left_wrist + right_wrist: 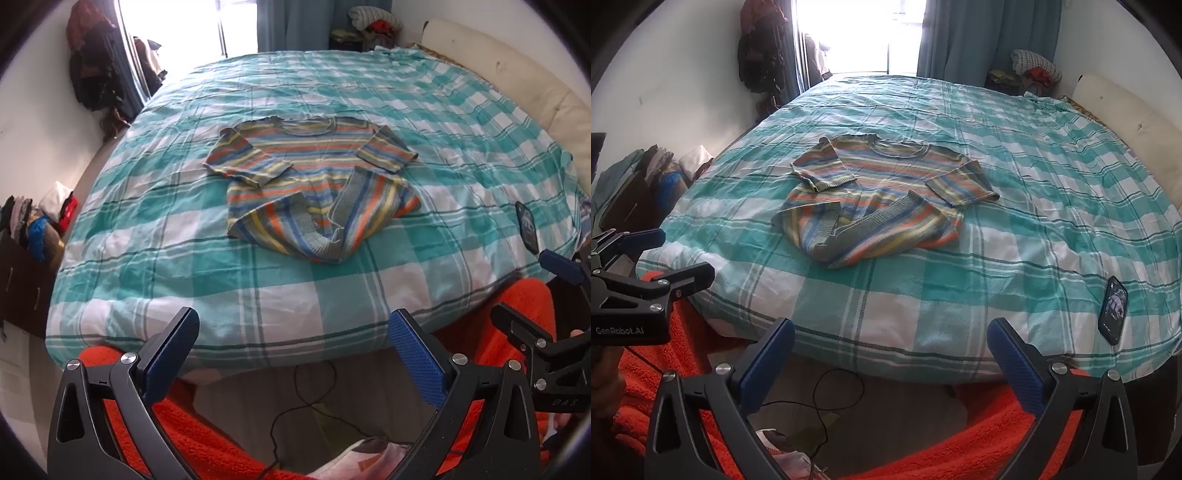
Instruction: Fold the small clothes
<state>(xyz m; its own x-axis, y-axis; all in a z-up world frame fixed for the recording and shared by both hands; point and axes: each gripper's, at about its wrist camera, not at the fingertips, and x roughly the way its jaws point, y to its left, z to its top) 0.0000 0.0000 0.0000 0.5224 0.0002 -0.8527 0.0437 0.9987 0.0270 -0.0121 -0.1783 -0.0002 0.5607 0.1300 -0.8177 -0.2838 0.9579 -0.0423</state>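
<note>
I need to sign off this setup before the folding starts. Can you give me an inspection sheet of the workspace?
Surface: bed under a wrinkled teal and white checked cover.
Job's things: one striped sweater lying mid-bed, neck away from the grippers, sleeves turned in, hem rumpled.
Clutter: phone on the cover near the bed's edge, on the right.
Grippers: left gripper and right gripper both open, empty, off the near edge of the bed.
Cables: thin black cable looped on the floor below the bed.
Surroundings: bright window, blue curtain, clothes piled along the left wall and in the far corner.
</note>
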